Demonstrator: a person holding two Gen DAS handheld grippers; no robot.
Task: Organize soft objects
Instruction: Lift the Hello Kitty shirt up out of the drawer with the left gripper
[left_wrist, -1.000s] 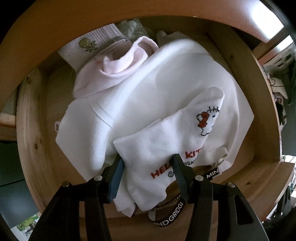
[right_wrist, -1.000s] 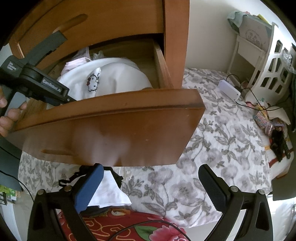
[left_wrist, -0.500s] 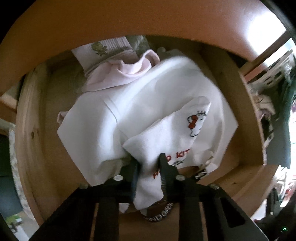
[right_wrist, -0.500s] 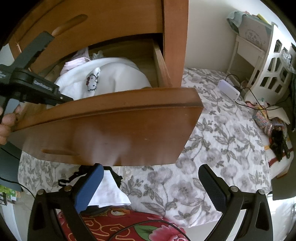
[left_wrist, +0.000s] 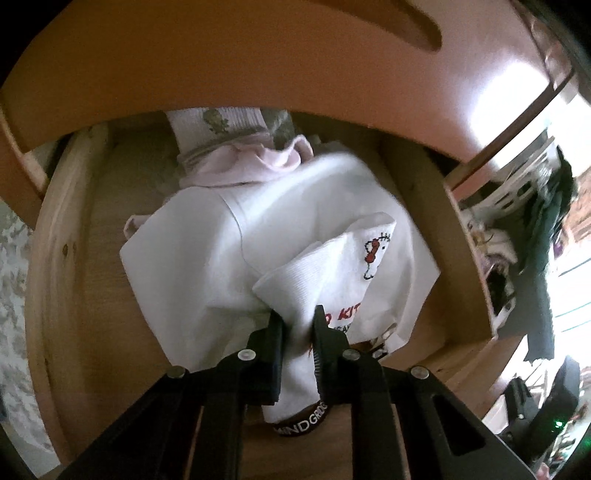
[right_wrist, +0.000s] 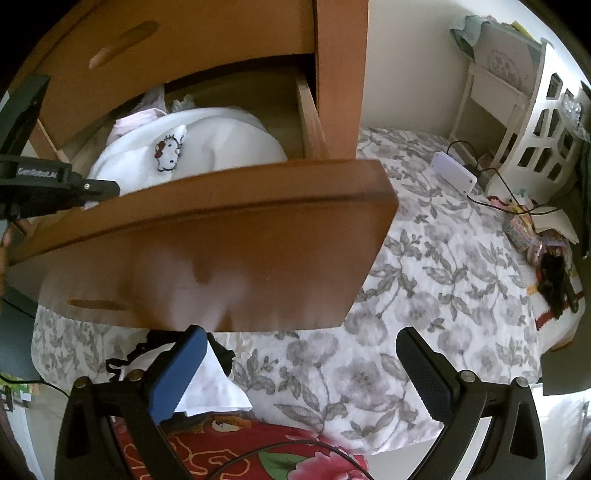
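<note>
A white ribbed cloth with a Hello Kitty print (left_wrist: 332, 273) lies on top of a larger white garment (left_wrist: 295, 206) in the open wooden drawer (left_wrist: 62, 258). My left gripper (left_wrist: 297, 317) pinches the near end of that cloth, and its jaws are closing with the fabric bunched between the pads. A pale pink garment (left_wrist: 243, 166) sits behind. In the right wrist view the printed cloth (right_wrist: 168, 151) shows over the drawer front (right_wrist: 221, 258), with the left gripper (right_wrist: 99, 188) at its left. My right gripper (right_wrist: 299, 339) hangs open over the flowered bedspread (right_wrist: 424, 277), holding nothing.
A folded white cloth (right_wrist: 207, 387) and a red flowered fabric (right_wrist: 258, 450) lie under the right gripper's left finger. A white box with a cable (right_wrist: 454, 171), a white headboard (right_wrist: 535, 129) and small clutter (right_wrist: 535, 240) sit at the right. A shut drawer (left_wrist: 258, 55) is above the open one.
The left jaws went from wide apart to nearly together on the Hello Kitty cloth, and the gripper drew back and tilted. The right gripper stayed still.
</note>
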